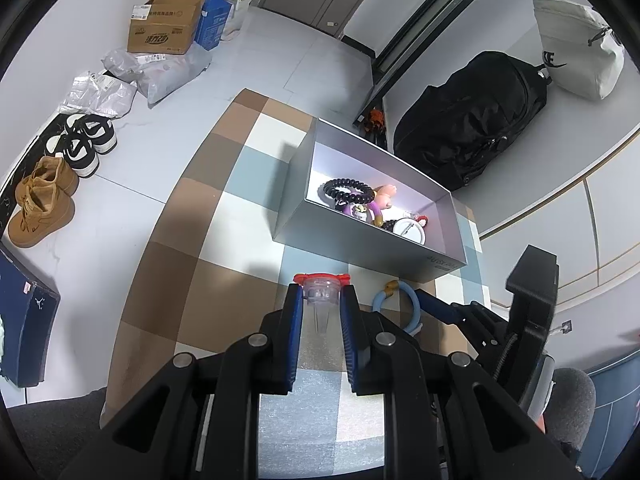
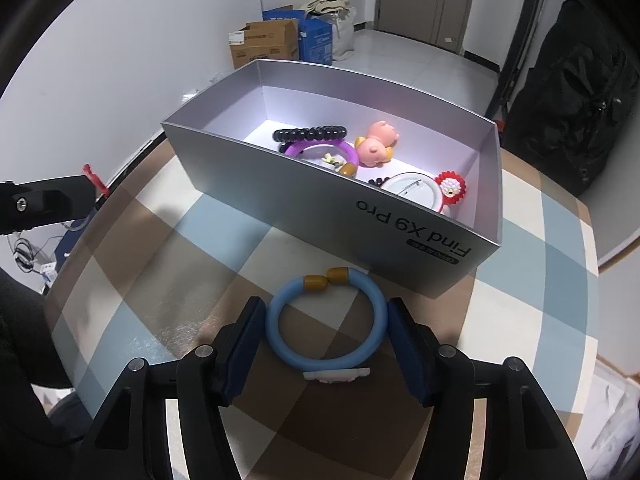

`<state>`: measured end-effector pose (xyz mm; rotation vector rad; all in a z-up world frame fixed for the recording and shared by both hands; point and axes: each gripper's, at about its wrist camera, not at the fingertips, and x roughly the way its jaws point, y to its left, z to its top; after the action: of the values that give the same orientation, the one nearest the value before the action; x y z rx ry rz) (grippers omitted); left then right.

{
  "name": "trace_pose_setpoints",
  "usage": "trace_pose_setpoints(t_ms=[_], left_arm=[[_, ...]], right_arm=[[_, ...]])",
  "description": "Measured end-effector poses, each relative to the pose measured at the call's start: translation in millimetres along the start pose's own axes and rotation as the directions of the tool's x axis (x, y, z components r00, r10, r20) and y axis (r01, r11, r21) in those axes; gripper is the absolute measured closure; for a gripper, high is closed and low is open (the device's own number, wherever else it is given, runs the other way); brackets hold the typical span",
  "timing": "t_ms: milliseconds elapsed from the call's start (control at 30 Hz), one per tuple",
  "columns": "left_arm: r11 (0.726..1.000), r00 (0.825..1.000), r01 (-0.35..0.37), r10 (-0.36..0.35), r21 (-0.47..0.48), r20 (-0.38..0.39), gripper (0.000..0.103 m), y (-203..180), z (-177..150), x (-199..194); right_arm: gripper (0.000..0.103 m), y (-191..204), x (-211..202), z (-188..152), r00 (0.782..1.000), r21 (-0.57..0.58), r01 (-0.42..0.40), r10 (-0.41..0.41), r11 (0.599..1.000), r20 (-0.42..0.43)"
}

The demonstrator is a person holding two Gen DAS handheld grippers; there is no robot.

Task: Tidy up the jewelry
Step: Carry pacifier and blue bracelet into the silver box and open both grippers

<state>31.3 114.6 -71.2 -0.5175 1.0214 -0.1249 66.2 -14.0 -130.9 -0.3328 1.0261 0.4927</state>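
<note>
My left gripper (image 1: pixel 320 300) is shut on a small clear plastic piece with a red rim (image 1: pixel 321 289), held just above the checkered tablecloth. In the right wrist view, a light blue bracelet (image 2: pixel 276 332) with mustard end caps lies flat on the cloth. My right gripper (image 2: pixel 326 312) is shut on the bracelet, one pad against each side. Just beyond stands an open grey box (image 2: pixel 320 208). Inside are a black bead bracelet (image 2: pixel 310 134), a purple bangle (image 2: pixel 348 148), a pink pig figure (image 2: pixel 376 144), a white round badge (image 2: pixel 412 192) and a red-and-white beaded piece (image 2: pixel 452 188).
The box (image 1: pixel 360 244) fills the far right of the small table (image 1: pixel 180 260); its cloth runs to the left edge, where the floor drops away. On the floor lie shoes (image 1: pixel 44 200), cardboard boxes (image 1: pixel 164 28) and plastic bags. A black backpack (image 1: pixel 472 120) leans behind the box.
</note>
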Motion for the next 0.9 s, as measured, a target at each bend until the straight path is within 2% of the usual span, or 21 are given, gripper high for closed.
trace_pose_setpoints(t_ms=[300,567,767,900], left_arm=[[1.0,1.0,-0.02,0.02,0.014,0.005,0.089,-4.5,-0.6,0.5],[0.999,0.999,-0.028,0.026,0.045,0.039,0.089,-14.5,1.9,1.1],[0.998,0.995,-0.01,0.005,0.06,0.095,0.089,-26.3,13.5,-2.1],[0.996,0.992,-0.019,0.009,0.084,0.122,0.089,-35.3,22.8,-0.9]], right_arm=[[0.042,7.6,-27.9,1.4,0.991,0.012,-0.116,0.115,0.993,0.07],[0.042,-3.7,-55.8,6.7,0.973,0.058,-0.183,0.172,0.981,0.151],[0.042,-10.9,-80.1,15.5,0.953,0.081,-0.217,0.193,0.973,0.234],[0.042,-14.4,-88.4,24.6,0.948,0.09,-0.192,0.161,0.977,0.273]])
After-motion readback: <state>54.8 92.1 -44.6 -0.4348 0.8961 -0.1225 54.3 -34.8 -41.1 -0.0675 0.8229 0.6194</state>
